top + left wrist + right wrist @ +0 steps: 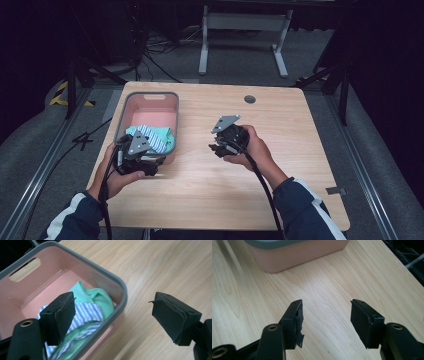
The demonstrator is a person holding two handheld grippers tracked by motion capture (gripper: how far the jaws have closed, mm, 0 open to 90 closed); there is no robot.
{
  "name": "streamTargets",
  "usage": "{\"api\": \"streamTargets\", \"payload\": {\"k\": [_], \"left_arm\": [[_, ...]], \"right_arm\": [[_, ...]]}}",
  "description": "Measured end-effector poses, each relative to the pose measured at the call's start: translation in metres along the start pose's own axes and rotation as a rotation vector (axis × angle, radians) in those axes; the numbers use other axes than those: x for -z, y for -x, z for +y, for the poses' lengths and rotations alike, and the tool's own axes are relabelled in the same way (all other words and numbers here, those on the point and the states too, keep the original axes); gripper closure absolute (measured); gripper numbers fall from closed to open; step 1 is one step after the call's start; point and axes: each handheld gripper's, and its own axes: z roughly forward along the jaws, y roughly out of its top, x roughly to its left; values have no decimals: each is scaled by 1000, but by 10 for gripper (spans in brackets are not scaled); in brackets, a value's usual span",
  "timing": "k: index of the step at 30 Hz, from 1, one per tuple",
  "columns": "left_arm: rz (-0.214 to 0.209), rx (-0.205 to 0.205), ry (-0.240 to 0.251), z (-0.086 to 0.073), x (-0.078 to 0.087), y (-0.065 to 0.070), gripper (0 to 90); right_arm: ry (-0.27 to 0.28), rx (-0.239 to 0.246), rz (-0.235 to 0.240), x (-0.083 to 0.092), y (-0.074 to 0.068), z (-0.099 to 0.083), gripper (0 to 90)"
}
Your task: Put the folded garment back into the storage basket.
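Clothes [87, 312] sit bundled in the near end of the pink bin [150, 97]: a green knit piece under a blue-and-white striped one, heaped against the wall nearest me. The far half of the bin floor is bare. Bin stands at about 10 o'clock on the worktop [280, 150].

My left claw [150, 165] hangs at the bin's near rim, at roughly 8 o'clock from worktop centre. Jaws spread wide, nothing between them. In the left gripper view one pad sits over the striped cloth and the other over bare wood, so the claw straddles the grey rim.

My right claw [325, 320] is out over open wood near worktop centre, about 3 o'clock from the bin. Jaws spread, empty, aimed at the bin's outer side wall.

Risks as I judge them:
- A straight descent of the left claw puts the rim between the jaws. A squeeze would then catch plastic, not cloth, and could tip or drag the light bin.
- The striped piece lies draped over the green. A shallow pinch may lift one layer only, or snag both and drop one over the rim.
- The heap is pressed to the near wall, so a pad could jam against it.
- The trailing cables could brush the bin as the hands move.
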Motion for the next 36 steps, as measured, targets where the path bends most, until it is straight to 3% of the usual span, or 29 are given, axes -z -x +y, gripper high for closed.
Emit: {"api": "streamTargets", "payload": {"k": [11, 15, 23, 30, 36], "left_arm": [[-76, -49, 17, 0, -14, 26, 193], [-86, -96, -8, -3, -23, 40, 190], [-163, -161, -45, -9, -40, 64, 187], [-206, -177, -68, -14, -51, 71, 186], [-208, -211, -97, -22, -62, 76, 184]], "right_arm": [[-2, -27, -24, 13, 5, -49, 410], [-7, -33, -24, 16, 5, -63, 403], [-16, -45, -18, 21, 2, -93, 385], [-25, -47, -22, 25, -1, -115, 367], [-34, -79, -32, 28, 0, -137, 362]]}}
